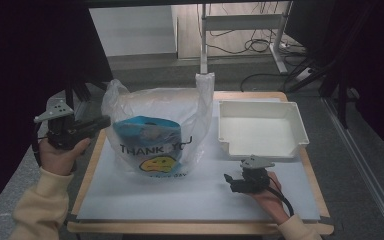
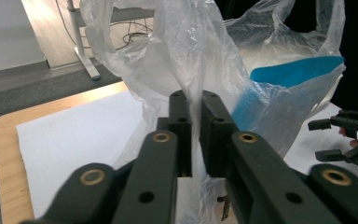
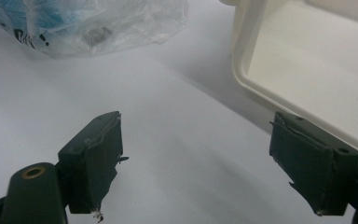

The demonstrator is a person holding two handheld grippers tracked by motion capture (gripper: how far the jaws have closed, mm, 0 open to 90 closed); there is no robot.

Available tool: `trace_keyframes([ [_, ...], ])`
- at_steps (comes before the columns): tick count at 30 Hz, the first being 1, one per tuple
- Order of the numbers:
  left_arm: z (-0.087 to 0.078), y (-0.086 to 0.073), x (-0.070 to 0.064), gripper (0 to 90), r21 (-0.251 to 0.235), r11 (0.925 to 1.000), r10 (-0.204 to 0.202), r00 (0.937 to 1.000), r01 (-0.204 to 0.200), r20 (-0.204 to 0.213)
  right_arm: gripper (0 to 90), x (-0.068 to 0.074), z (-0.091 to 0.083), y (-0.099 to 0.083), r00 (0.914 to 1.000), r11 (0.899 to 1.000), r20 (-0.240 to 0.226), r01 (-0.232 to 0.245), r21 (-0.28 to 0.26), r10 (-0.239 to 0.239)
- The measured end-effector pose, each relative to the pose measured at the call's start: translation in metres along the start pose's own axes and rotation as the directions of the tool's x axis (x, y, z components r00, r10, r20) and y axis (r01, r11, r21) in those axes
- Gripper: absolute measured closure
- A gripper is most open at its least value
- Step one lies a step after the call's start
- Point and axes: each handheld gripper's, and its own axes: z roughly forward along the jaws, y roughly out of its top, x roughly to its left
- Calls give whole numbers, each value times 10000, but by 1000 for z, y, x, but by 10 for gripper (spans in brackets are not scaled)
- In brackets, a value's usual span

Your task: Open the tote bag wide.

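Note:
A clear plastic bag (image 1: pixel 152 132) printed THANK YOU with a yellow smiley stands on the white mat, with a blue packet (image 1: pixel 147 129) inside it. My left gripper (image 1: pixel 105 121) is at the bag's left side, shut on its thin film. In the left gripper view the jaws pinch the plastic bag (image 2: pixel 196 70) and the blue packet (image 2: pixel 298 70) shows through it. My right gripper (image 1: pixel 229 183) rests low on the mat right of the bag, open and holding nothing. In the right gripper view its pads (image 3: pixel 93 158) stand wide apart over bare mat, with the bag (image 3: pixel 88 23) beyond.
A white empty tray (image 1: pixel 300 130) sits at the back right of the table, and its rim (image 3: pixel 256 88) lies close to my right gripper. The bag's right handle (image 1: pixel 204 85) sticks upright. The wooden table edge (image 1: pixel 87 165) borders the mat. Cables and a desk frame lie on the floor behind.

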Motion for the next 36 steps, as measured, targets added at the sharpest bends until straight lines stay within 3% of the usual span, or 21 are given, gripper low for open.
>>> trace_keyframes([
  [14, -11, -7, -1, 896, -488, 9988, -47, 10000, 49, 31, 195, -1, -5, 5, 9999, 9994, -72, 88, -344, -91],
  [21, -16, -16, 12, 896, -627, 9972, -398, 9992, 399, 29, 214, 1, -10, 19, 9991, 9957, -365, 160, -909, -194],
  [36, -23, -17, 14, 897, -778, 9960, -445, 9990, 440, -42, 242, 7, -20, 49, 9961, 9860, -822, 181, -1656, -321],
])
